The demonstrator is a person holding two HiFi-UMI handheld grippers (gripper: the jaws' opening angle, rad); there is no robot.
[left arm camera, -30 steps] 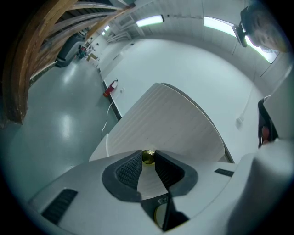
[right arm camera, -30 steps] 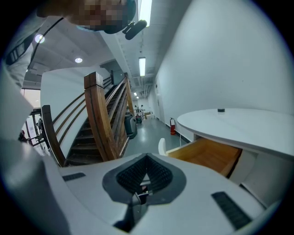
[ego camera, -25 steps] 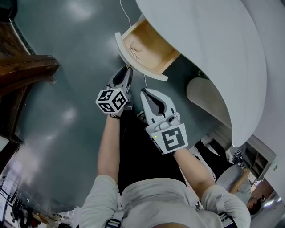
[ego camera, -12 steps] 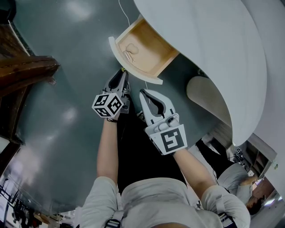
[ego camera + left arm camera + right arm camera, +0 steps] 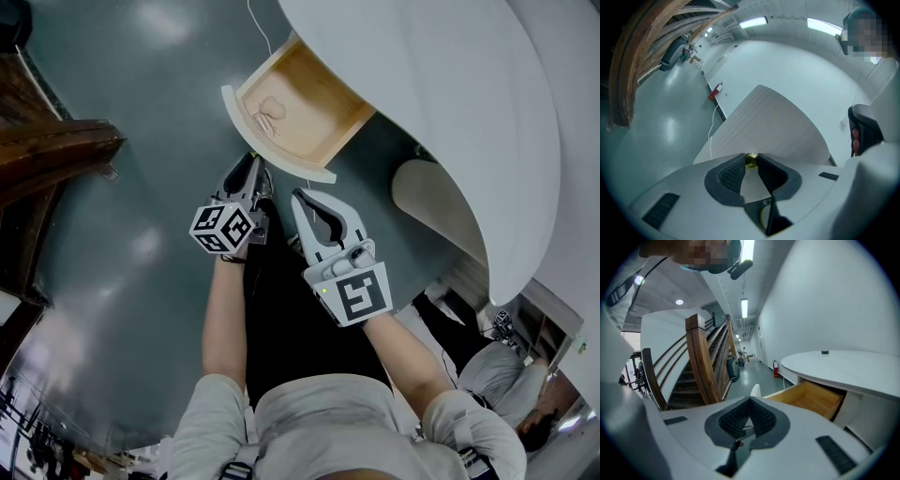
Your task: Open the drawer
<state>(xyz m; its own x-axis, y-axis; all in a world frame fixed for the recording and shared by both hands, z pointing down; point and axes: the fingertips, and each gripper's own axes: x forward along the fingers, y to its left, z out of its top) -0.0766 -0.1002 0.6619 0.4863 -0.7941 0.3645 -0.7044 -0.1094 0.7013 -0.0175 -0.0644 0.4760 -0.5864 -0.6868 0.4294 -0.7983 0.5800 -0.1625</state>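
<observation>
A wooden drawer (image 5: 300, 94) with a white front (image 5: 246, 131) stands pulled out from under the round white table (image 5: 450, 103). My left gripper (image 5: 253, 161) is at the drawer front. In the left gripper view its two pads are shut on the small brass knob (image 5: 751, 160) of that white front (image 5: 778, 131). My right gripper (image 5: 302, 195) hangs just right of it, below the front's edge, shut with nothing between its pads (image 5: 761, 417). The drawer's open wooden inside (image 5: 811, 398) shows to its right. A few small thin items (image 5: 266, 114) lie in the drawer.
A dark wooden staircase (image 5: 56, 150) rises at the left. A white cable (image 5: 262, 28) runs over the grey floor near the drawer. The table's white pedestal (image 5: 436, 202) stands at the right. People (image 5: 511, 361) are at the lower right. A red fire extinguisher (image 5: 715, 91) stands by the far wall.
The drawer has slid further out, toward the lower left of the head view, and my left gripper has moved back with it on the knob. The right gripper has stayed put.
</observation>
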